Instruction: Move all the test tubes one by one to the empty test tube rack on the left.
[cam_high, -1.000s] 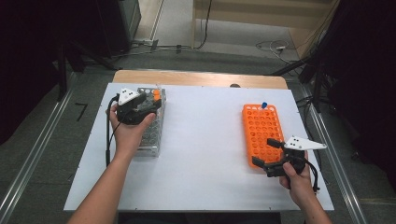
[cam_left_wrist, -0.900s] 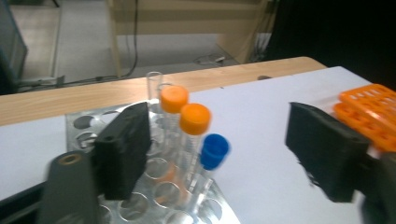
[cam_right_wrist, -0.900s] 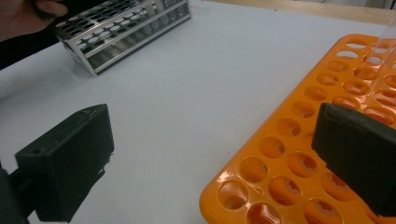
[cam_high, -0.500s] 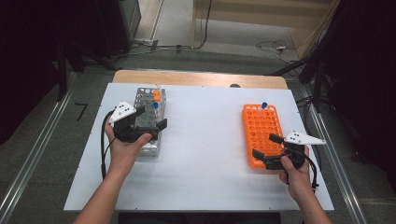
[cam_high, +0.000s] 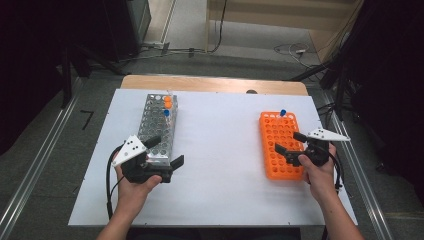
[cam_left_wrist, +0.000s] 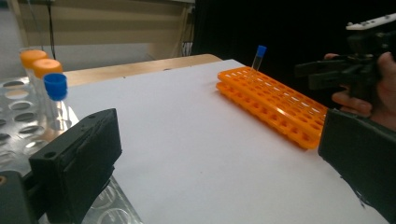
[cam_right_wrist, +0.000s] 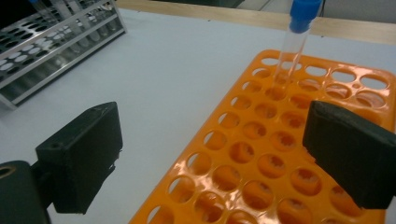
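Where high view blurs, right gripper view resolves blue-capped tube (cam_right_wrist: 293, 42) in orange rack (cam_right_wrist: 261, 154).

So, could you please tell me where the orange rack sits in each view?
High view: orange rack right of centre, by the right gripper.
Left gripper view: upper right.
Right gripper view: lower right, between the jaws.
Shared landmark: its single blue-capped tube.

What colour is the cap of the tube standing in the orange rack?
Blue; the cap shows best in the right gripper view.
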